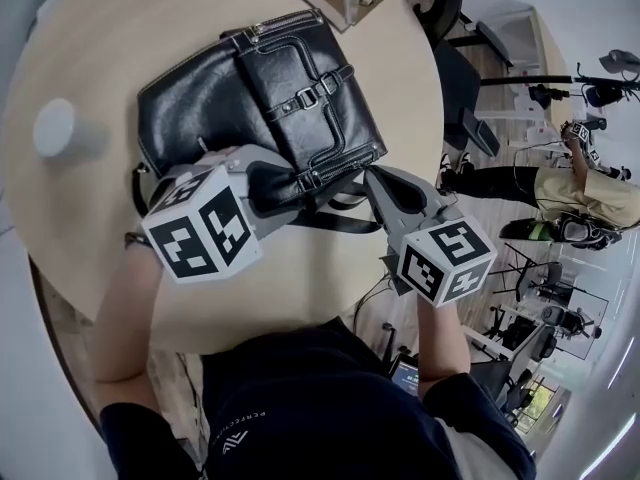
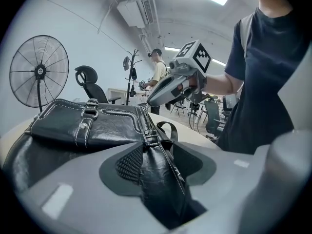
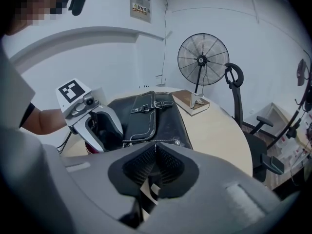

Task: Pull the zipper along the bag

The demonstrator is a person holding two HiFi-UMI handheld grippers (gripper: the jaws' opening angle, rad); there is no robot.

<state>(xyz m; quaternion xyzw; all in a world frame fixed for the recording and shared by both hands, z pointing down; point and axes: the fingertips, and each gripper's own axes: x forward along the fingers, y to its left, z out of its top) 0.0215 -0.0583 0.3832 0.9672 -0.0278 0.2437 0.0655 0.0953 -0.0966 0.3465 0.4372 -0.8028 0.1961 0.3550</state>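
A black leather bag point(image 1: 290, 98) with a buckled flap lies on the round table point(image 1: 100, 228). My left gripper point(image 1: 275, 186) is shut on a fold of leather at the bag's near edge. In the left gripper view the leather fills that gripper's jaws point(image 2: 146, 155), and the zipper teeth point(image 2: 146, 123) run away along the bag's top point(image 2: 83, 126). My right gripper point(image 1: 368, 176) sits at the bag's near right corner. Its pads meet point(image 3: 155, 150) on a thin dark tab that looks like the zipper pull. The bag point(image 3: 151, 111) and left gripper point(image 3: 105, 126) lie beyond.
A white cylinder point(image 1: 55, 128) stands on the table at the left. A small stand on a book point(image 3: 192, 101) sits at the far edge. A floor fan point(image 3: 202, 60) and an office chair point(image 3: 239, 96) stand behind the table. A person point(image 1: 570, 188) stands off to the right.
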